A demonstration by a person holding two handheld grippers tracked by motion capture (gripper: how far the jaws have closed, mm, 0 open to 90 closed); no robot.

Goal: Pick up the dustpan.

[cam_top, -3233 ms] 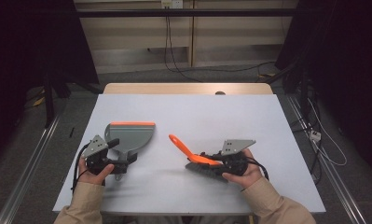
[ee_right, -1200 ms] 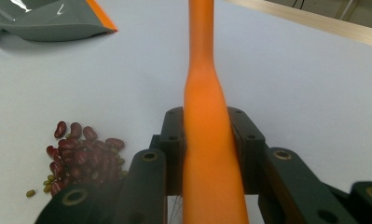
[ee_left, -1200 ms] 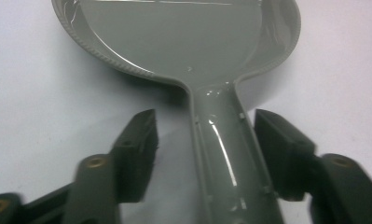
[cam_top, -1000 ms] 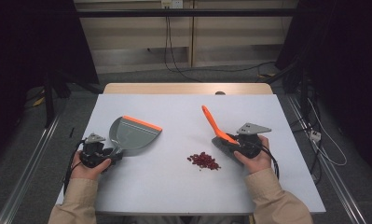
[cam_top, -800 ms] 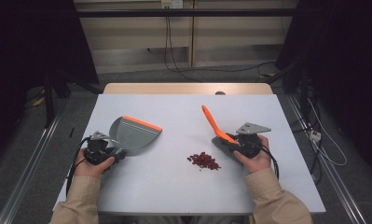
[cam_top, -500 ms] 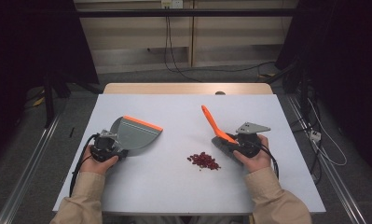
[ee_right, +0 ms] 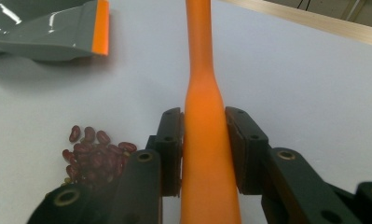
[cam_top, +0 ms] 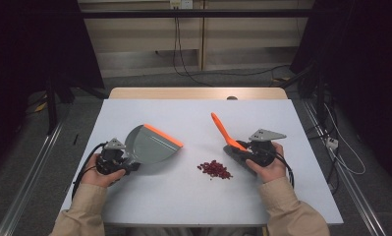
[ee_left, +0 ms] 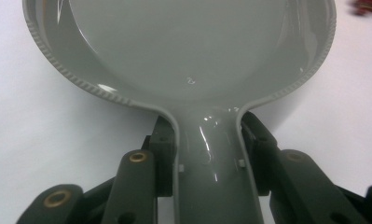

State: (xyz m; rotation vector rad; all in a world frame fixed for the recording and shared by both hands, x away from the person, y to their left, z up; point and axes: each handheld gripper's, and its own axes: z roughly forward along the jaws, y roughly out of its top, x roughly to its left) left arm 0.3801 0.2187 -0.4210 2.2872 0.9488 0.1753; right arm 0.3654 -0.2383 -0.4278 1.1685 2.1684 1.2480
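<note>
My left gripper [cam_top: 116,160] is clamped on the handle of the grey dustpan [cam_top: 152,147], both jaws pressed flat against the neck just below the scoop, and the pan now sits further in toward the table's middle than it did a second ago, its orange lip [cam_top: 163,135] turned toward the beans. Half a second back that lip was a touch further off; it has crept closer since. From the left gripper view the pan's bowl [ee_left: 183,46] spreads wide straight ahead of my jaws, with a smear of red at the far upper right. My right gripper [cam_top: 255,150] grips the orange brush handle [cam_top: 223,132], jaws tight on either side of it, and the handle rises up and away from the jaws, leaning left; that hand has barely budged over the last second. The pile of red beans [cam_top: 214,168] lies just left of my right gripper, near its jaws, and well ahead of the dustpan's lip. Beans [ee_right: 95,154] sit low-left of my right jaws.
</note>
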